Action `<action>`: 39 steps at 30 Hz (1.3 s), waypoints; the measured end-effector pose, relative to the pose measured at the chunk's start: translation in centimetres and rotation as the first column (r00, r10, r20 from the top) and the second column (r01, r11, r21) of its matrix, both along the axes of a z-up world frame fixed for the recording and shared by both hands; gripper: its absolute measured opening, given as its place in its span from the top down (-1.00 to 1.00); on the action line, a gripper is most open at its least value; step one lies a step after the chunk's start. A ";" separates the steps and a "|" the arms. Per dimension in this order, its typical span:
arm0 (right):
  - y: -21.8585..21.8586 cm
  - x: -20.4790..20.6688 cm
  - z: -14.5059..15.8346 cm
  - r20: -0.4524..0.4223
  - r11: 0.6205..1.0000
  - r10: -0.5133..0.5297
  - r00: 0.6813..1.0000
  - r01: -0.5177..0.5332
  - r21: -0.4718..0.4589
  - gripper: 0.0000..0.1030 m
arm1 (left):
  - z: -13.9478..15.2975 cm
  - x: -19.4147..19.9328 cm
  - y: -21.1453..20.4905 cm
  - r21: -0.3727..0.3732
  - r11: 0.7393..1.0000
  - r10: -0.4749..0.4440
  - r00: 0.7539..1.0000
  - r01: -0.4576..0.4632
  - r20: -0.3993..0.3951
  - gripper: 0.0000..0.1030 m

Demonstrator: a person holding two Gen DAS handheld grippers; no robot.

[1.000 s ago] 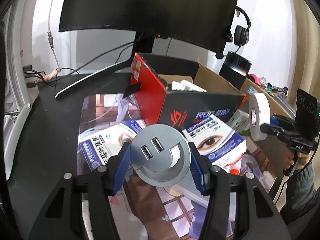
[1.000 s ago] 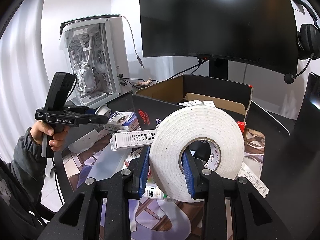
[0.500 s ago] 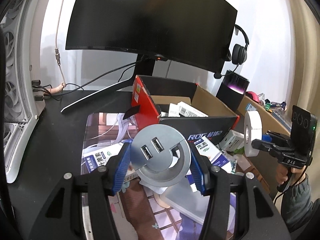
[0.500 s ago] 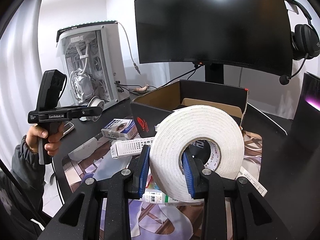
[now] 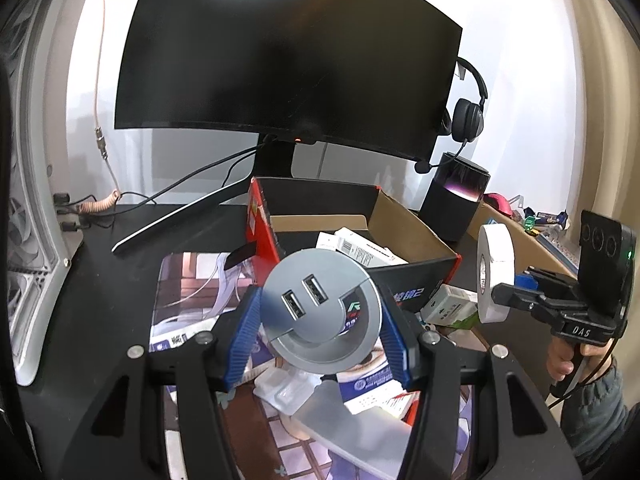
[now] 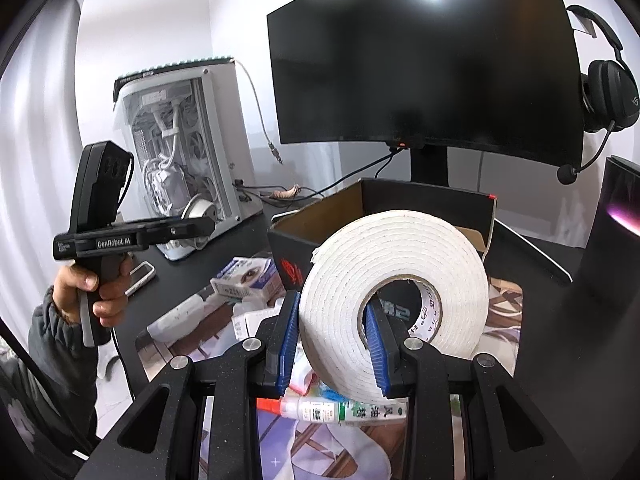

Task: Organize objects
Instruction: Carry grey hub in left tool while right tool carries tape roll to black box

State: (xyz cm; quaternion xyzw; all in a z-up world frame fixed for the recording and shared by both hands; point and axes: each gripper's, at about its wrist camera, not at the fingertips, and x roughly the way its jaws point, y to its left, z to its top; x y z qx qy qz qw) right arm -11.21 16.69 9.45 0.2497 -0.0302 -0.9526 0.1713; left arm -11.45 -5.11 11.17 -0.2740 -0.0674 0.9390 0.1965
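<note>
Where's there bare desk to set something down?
Bare black desk lies left of the mat, between the PC case and the monitor foot. The mat in front of the box is crowded with cartons.

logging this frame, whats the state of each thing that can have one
left gripper: shut on usb hub, held off the desk
right gripper: shut on tape roll, one finger through its core
box: open, packets inside
monitor: screen dark

Box (image 5: 404,280) contents partly behind USB hub (image 5: 320,312)
</note>
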 end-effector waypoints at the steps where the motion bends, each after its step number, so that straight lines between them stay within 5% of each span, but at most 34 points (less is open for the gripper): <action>1: 0.1 -0.2 0.2 0.004 1.000 -0.002 1.000 0.002 -0.005 0.39 | 0.1 -0.2 0.2 0.000 1.000 0.002 1.000 -0.002 0.000 -0.07; 23: 1.6 -5.0 3.3 0.029 0.996 -0.009 1.000 0.012 -0.091 0.39 | 3.1 -3.6 4.1 -0.032 0.999 -0.024 1.000 0.024 -0.015 -0.07; 39: 2.2 -9.2 3.2 0.069 0.994 0.011 0.998 -0.003 -0.113 0.39 | 2.4 -8.3 5.9 -0.050 0.999 -0.018 1.000 0.019 0.018 -0.07</action>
